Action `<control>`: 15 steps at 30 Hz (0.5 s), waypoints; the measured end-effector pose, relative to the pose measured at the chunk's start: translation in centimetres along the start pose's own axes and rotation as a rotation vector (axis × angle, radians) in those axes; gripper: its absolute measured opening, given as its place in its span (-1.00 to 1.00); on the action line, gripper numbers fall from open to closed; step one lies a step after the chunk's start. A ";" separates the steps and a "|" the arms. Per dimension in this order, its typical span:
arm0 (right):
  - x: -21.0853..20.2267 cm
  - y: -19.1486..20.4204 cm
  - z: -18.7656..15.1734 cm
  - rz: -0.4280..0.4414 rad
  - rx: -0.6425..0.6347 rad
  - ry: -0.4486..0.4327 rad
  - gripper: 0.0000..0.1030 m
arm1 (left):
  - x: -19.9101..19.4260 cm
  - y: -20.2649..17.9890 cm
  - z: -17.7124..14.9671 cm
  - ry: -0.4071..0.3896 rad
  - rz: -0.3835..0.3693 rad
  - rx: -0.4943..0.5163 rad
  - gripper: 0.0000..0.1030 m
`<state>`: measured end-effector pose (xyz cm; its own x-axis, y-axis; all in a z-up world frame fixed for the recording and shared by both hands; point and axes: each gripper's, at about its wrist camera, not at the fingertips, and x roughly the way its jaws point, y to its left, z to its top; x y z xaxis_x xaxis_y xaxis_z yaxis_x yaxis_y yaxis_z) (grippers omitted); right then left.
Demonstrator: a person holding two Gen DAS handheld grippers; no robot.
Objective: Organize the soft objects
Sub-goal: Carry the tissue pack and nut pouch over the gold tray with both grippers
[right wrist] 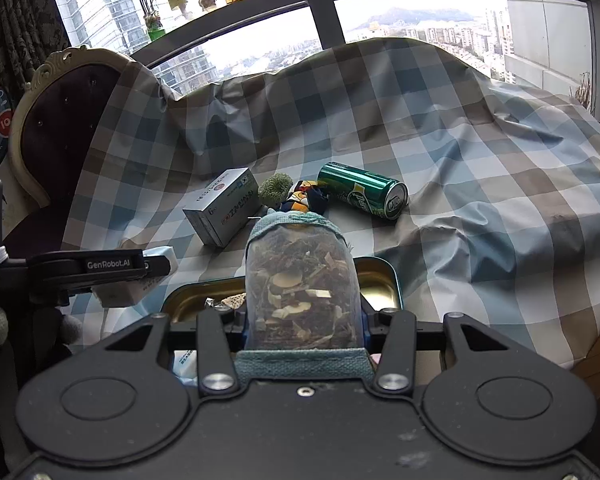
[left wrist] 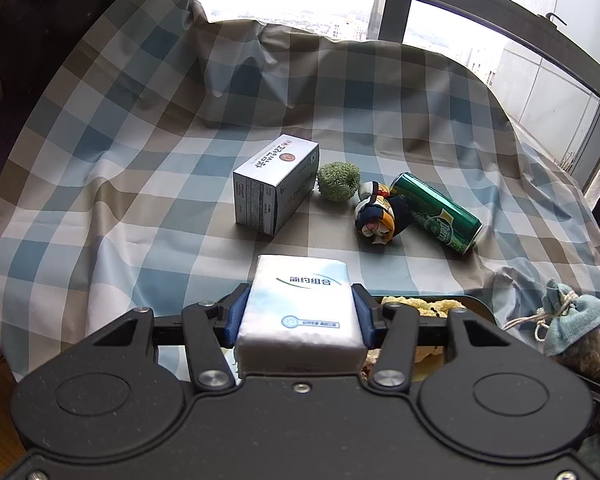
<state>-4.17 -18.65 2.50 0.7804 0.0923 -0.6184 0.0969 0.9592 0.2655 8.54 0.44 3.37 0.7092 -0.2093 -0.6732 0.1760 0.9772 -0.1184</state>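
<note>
My left gripper [left wrist: 300, 308] is shut on a white and pale-blue tissue pack [left wrist: 296, 280], its blue pads pressing both long sides. It hangs just left of a gold metal tin [right wrist: 376, 280], above the checked cloth [left wrist: 140, 208]. My right gripper [right wrist: 303, 320] is shut on a mesh sachet [right wrist: 300, 272] of dried herbs with a teal fabric top, held over the tin. The same sachet [left wrist: 576, 320] shows at the right edge of the left wrist view. A green fuzzy ball [left wrist: 338, 181] and a small plush toy [left wrist: 376, 216] lie on the cloth further back.
A grey carton [left wrist: 276, 188] stands left of the fuzzy ball, and a green can [left wrist: 436, 212] lies on its side right of the plush toy. The tin holds a yellowish spongy piece [left wrist: 420, 304]. A dark padded chair [right wrist: 52, 120] stands at the left, with windows behind.
</note>
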 end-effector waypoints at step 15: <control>1.3 1.3 0.1 0.006 -0.040 0.037 -0.14 | -0.8 1.3 -1.5 0.011 0.055 -0.031 0.36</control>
<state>-3.02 -17.30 2.12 0.7577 0.1071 -0.6437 0.0670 0.9684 0.2400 7.21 1.95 2.66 0.7100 -0.1548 -0.6870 0.1152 0.9879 -0.1035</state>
